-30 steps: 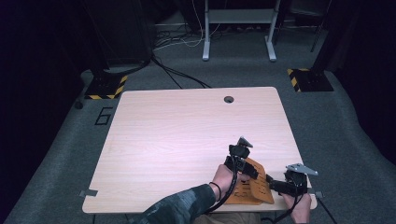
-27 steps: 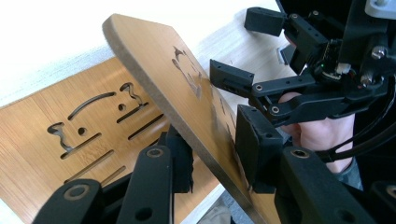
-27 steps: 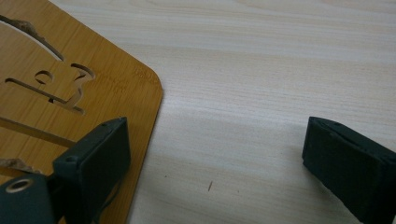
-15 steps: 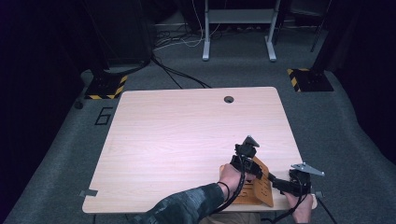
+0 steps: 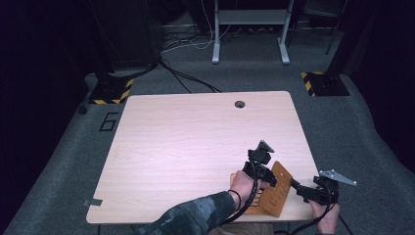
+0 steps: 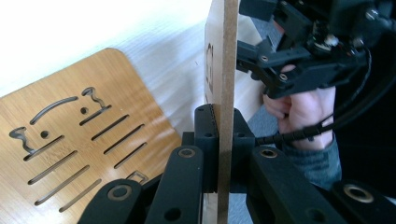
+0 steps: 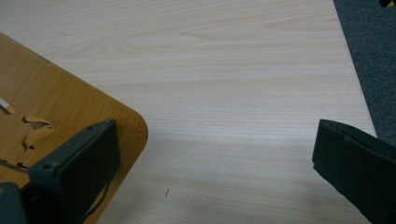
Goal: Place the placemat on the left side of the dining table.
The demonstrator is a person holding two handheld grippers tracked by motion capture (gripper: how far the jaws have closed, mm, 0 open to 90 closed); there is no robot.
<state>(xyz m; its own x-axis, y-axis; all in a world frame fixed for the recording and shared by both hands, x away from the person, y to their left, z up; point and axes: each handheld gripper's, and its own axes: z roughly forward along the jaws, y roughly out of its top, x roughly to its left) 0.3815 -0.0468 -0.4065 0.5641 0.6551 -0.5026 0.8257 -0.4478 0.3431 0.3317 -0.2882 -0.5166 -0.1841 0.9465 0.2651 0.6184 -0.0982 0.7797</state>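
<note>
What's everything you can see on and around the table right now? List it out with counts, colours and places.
Slotted wooden panel, upright: 1, light brown, near right corner of the table, pinched on its edge.
Slotted wooden panel, flat: 1, orange-brown, lying on the table beside the upright one.
Table: 1, pale wood with a round hole near the far edge.
Hazard-striped bases: 2, black and yellow, on the floor beyond the far corners.
Metal stand: 1, grey, on the floor beyond the table.
Cables: several, black and white, on the carpet behind.
Left gripper: 1, black, shut on the upright panel.
Right gripper: 1, black, jaws wide apart above the tabletop, at the flat panel's corner.
</note>
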